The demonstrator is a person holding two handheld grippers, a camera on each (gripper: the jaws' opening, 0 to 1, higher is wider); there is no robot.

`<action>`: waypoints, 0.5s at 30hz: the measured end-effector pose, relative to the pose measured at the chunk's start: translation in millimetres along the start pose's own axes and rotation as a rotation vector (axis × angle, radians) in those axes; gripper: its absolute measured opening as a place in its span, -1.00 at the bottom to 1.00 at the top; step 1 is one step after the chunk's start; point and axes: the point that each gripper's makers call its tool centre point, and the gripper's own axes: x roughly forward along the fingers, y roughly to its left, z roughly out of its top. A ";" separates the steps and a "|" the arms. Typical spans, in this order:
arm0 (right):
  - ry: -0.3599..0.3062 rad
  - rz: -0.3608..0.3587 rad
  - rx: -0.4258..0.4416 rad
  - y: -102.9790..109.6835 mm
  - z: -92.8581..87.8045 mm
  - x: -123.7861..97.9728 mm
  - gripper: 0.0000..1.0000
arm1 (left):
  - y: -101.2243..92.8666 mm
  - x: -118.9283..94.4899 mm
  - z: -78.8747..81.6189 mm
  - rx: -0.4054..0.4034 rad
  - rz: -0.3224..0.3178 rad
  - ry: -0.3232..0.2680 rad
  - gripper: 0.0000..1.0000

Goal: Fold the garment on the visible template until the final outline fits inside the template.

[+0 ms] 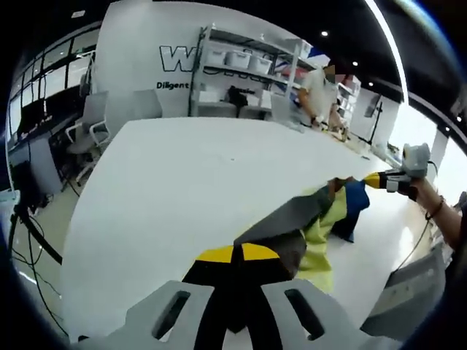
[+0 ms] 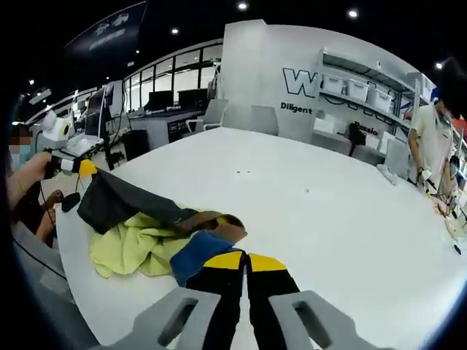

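A multicolour garment (image 1: 315, 232) with dark grey, yellow-green, blue and brown panels lies bunched near the edge of the white table (image 1: 182, 175). In the left gripper view my left gripper (image 1: 239, 254) is shut on its dark grey corner. The cloth stretches away to my right gripper (image 1: 373, 180), which is held by a hand. In the right gripper view my right gripper (image 2: 244, 261) is shut on the blue part of the garment (image 2: 139, 244). My left gripper (image 2: 82, 168) pinches the lifted grey corner at the far left, above the table (image 2: 328, 211).
The table edge runs just beside the garment. Office chairs (image 1: 91, 124) stand at the far side, and shelves with white bins (image 1: 241, 58) stand behind. A person (image 2: 430, 131) stands by the far end of the table. Cables (image 1: 29, 233) hang off the left.
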 end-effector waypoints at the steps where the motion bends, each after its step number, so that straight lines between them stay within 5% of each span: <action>1: 0.003 0.002 0.009 0.4 1.9 0.6 -1.00 | 4.2 0.4 0.6 -0.005 0.005 0.002 -1.00; 15: 0.028 0.016 0.095 -12.2 12.1 26.6 -1.00 | 38.0 8.7 22.7 -0.007 0.045 -0.004 -1.00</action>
